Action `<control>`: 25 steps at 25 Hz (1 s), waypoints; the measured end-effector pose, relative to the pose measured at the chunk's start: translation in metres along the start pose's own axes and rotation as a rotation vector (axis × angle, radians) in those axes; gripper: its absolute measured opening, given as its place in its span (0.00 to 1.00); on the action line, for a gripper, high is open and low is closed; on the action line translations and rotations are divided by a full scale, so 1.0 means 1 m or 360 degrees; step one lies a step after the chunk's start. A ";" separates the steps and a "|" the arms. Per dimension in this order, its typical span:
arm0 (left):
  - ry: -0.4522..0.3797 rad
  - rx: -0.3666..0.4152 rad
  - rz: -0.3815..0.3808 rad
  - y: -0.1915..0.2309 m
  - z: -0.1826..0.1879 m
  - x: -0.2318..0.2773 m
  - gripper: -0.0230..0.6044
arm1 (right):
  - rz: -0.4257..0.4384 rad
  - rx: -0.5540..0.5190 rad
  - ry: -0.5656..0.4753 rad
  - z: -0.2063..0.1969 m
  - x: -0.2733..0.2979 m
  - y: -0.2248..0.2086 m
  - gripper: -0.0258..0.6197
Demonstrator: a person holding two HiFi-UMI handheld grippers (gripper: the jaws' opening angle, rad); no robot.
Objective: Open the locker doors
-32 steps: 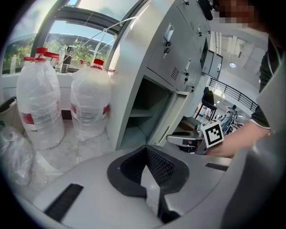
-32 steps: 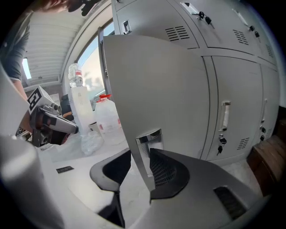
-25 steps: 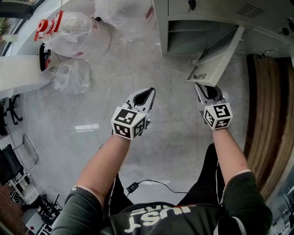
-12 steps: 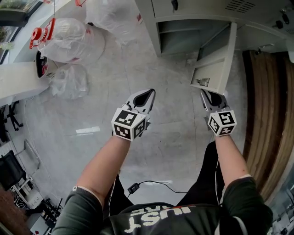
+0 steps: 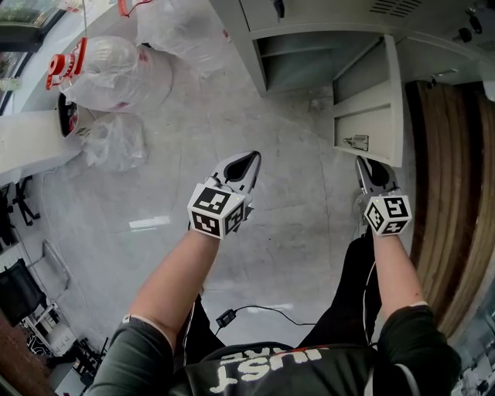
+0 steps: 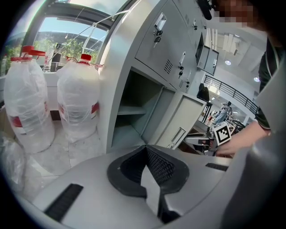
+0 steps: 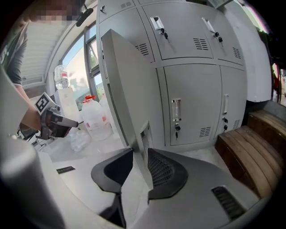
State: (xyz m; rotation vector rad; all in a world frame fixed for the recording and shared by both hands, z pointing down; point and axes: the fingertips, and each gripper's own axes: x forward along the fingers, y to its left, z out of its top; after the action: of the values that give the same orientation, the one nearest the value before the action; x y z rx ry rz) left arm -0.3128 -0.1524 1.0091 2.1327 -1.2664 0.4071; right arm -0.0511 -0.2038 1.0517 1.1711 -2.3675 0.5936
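Grey floor (image 5: 271,224) before the locker bank (image 5: 325,19): lower door (image 5: 370,116) swung wider.
Right gripper (image 5: 372,165), jaws just tightening on the door's free edge, has drawn it nearly square to the locker bank, so this door looks about open; left gripper (image 5: 244,162) hangs farther back, pinched shut, empty.

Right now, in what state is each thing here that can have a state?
grey metal locker door: swung open, held by its edge
right gripper: shut on the door edge, jaws have just been closing
left gripper: shut, empty
locker compartment: uncovered, one shelf showing
neighbouring grey locker doors: shut, keys in locks
two clear plastic bottles with red caps: upright, capped
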 end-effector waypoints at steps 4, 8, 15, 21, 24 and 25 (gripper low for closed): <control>0.0003 0.0005 -0.0001 -0.002 -0.002 -0.001 0.05 | -0.0067 -0.0028 0.0005 -0.003 -0.010 -0.019 0.22; 0.0004 0.0007 0.0008 -0.001 -0.003 -0.002 0.05 | -0.0118 -0.0049 0.0014 -0.003 -0.016 -0.033 0.22; 0.0007 0.0002 0.0004 -0.005 -0.006 -0.003 0.05 | -0.0324 -0.0019 -0.0003 0.000 -0.032 -0.079 0.18; 0.0011 -0.0018 0.0016 -0.007 -0.014 -0.006 0.05 | -0.0467 -0.0004 -0.0016 0.005 -0.037 -0.117 0.13; 0.0009 -0.0027 0.0020 -0.007 -0.016 -0.008 0.05 | -0.0471 -0.0011 -0.0006 0.005 -0.037 -0.117 0.13; 0.0009 -0.0030 0.0020 -0.007 -0.015 -0.009 0.05 | -0.0471 -0.0003 -0.0007 0.005 -0.038 -0.117 0.13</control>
State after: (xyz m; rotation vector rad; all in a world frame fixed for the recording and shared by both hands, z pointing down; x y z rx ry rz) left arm -0.3104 -0.1339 1.0134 2.1074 -1.2762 0.4042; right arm 0.0638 -0.2474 1.0481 1.4865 -2.1394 0.4869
